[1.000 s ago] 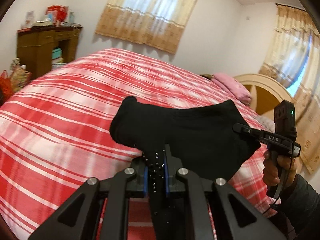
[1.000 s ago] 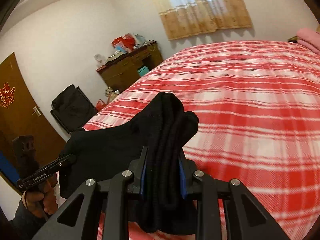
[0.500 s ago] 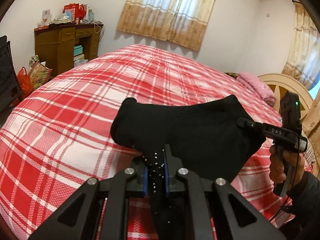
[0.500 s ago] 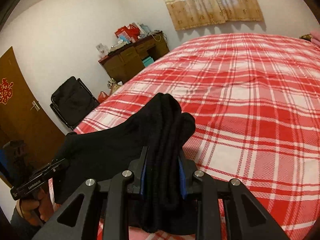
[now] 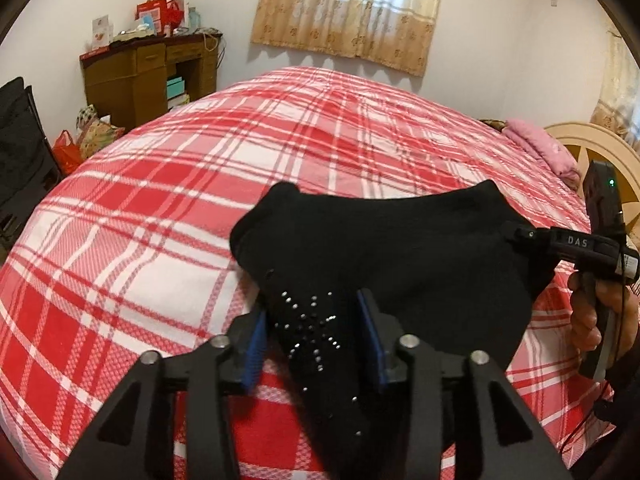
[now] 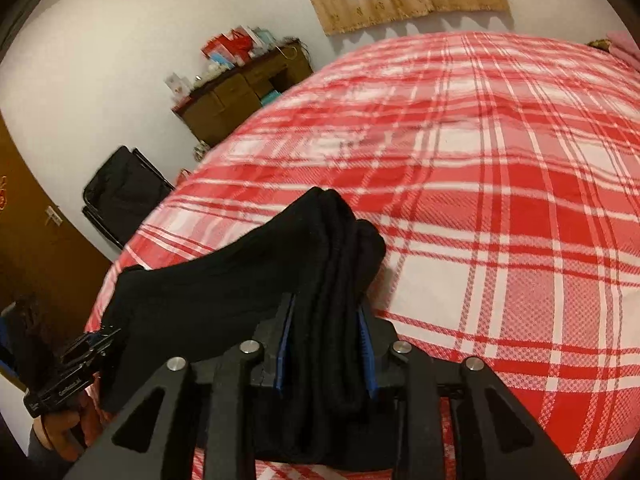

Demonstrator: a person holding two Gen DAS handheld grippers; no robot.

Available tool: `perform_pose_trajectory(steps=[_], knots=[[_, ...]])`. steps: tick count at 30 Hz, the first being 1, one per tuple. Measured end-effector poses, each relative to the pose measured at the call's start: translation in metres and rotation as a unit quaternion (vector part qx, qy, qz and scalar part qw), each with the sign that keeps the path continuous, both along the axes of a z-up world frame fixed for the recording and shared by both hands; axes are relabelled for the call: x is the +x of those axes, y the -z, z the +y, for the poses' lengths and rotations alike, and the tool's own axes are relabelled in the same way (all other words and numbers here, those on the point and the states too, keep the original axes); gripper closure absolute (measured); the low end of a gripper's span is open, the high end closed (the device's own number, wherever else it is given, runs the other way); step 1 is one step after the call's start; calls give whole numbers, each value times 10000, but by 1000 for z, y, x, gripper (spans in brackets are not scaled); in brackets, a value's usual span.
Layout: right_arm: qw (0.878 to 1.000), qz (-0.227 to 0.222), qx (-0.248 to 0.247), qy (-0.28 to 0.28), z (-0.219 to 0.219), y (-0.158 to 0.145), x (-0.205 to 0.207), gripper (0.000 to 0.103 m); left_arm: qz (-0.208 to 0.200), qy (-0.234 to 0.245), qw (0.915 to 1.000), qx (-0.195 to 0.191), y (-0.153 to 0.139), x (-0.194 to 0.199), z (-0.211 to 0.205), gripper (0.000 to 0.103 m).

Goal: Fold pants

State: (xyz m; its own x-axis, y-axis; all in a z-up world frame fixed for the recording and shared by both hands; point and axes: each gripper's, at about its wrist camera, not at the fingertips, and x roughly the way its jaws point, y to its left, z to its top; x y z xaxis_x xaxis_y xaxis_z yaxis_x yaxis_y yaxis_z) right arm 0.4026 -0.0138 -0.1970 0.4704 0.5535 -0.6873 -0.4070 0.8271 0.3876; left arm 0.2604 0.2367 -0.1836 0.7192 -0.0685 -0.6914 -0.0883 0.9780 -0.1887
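The black pants (image 5: 384,256) lie folded on the red plaid bed (image 5: 224,168), near its front edge. Small silver studs show on the cloth by my left gripper (image 5: 316,336). Its jaws stand apart on either side of that corner, and the cloth lies loose between the blue pads. My right gripper (image 6: 326,344) is shut on a thick bunched fold of the pants (image 6: 328,264). In the left wrist view the right gripper (image 5: 528,236) holds the pants' right corner. In the right wrist view the left gripper (image 6: 92,344) is at the pants' far left end.
A brown wooden dresser (image 5: 148,76) with clutter on top stands by the far wall left of the bed. A black folding chair (image 6: 124,192) is beside the bed. A pink pillow (image 5: 540,152) and a cream headboard (image 5: 592,148) are at the right.
My left gripper has opened: its jaws were shut on the studded corner and now stand apart. Both grippers and the pants have come lower and closer to the bed.
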Motion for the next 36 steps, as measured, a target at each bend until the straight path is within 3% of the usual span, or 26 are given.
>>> perform_pose_trajectory(steps=[4,8,11,14,15,18,21,29,36], knots=[[9997,135,111,196,-14,4,3,51,44,-121,9999,53,-2,-6,1,41],[9986,82,236,458,-39,-6,-6,50,94,-357,9988,332,-7,-21,2,29],[9973,-88,91,719,-59,-19,-23,50,71,-555,9978,344,-14,-37,4,28],[9962,-207,9,844,-80,-33,-50,50,-142,-621,9971,420,-27,-53,-4,27],[9959,-254,-31,866,-87,-38,-59,50,-213,-639,9968,441,-33,-57,-8,21],[9939,-576,-250,906,-108,-60,-100,48,-497,-526,9956,591,-60,-66,-27,19],[9910,-873,-326,957,-130,-80,-138,45,-830,-444,9944,481,-83,-79,-39,9],[9788,-1720,-301,1070,-174,-126,-233,39,-1302,-186,9905,390,-117,-107,-73,8],[9697,-2136,-342,1132,-177,-147,-259,37,-1458,-23,9882,469,-125,-121,-90,6]])
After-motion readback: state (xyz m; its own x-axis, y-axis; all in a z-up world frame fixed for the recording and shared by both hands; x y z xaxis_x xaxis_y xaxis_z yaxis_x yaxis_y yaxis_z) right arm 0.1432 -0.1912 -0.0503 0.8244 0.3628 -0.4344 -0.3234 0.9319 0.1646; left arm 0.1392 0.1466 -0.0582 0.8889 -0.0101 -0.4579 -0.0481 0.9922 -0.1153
